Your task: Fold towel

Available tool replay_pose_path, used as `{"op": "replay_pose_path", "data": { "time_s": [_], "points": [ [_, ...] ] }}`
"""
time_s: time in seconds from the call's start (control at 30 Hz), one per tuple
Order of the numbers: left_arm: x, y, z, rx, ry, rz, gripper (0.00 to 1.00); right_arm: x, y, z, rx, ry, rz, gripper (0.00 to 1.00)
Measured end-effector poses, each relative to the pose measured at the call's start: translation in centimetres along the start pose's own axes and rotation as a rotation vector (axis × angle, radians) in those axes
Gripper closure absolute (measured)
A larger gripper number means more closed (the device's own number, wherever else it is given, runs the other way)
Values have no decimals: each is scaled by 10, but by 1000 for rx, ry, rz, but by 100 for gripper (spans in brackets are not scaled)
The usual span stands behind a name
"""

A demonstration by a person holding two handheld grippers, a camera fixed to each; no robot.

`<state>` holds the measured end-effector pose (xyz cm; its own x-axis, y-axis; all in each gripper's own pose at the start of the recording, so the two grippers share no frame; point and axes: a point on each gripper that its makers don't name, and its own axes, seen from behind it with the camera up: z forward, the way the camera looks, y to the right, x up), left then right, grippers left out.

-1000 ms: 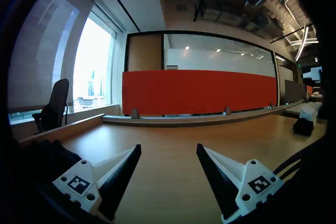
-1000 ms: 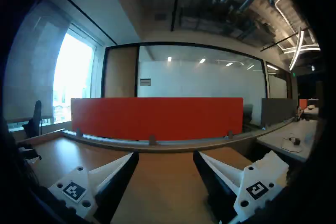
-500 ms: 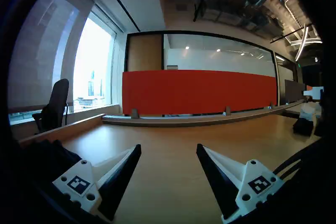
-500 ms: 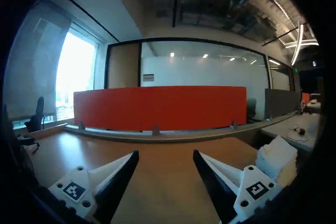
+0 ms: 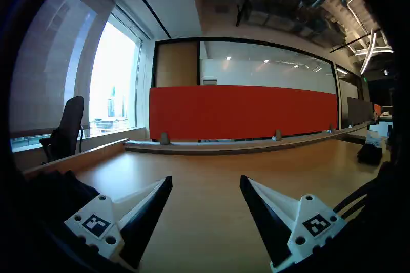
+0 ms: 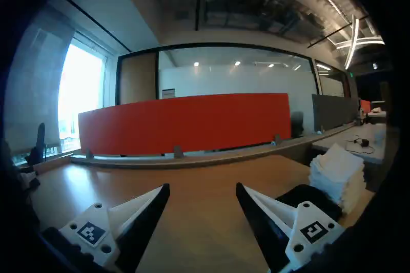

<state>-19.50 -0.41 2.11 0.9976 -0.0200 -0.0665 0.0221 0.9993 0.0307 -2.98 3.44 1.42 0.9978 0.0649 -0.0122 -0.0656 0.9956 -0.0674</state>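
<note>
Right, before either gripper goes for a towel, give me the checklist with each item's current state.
1. Jaws of the left gripper open with nothing between them: ok.
2. Jaws of the right gripper open with nothing between them: ok.
3. The towel stack is located, ahead and to the right of the right gripper: ok.
4. Bare wood of the table ahead of the jaws to lay a towel on: ok.
5. Top towel can be lifted alone: cannot tell, the layers are too fine to separate by eye.
6. The dark object at the foot of the stack is out of the approach path: cannot tell.
</note>
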Motion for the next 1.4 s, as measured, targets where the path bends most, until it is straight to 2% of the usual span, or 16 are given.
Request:
{"op": "replay_pose_path", "data": {
  "time_s": [0.5,1.07,1.4],
  "points": [
    [0,-1,1,0,0,0,2,-27,-5,2,23,-3,-29,1],
    [0,0,1,0,0,0,2,-29,-17,-4,47,11,-85,1],
    [0,0,0,0,0,0,2,-29,-22,-5,62,13,-81,1]
  ]
}}
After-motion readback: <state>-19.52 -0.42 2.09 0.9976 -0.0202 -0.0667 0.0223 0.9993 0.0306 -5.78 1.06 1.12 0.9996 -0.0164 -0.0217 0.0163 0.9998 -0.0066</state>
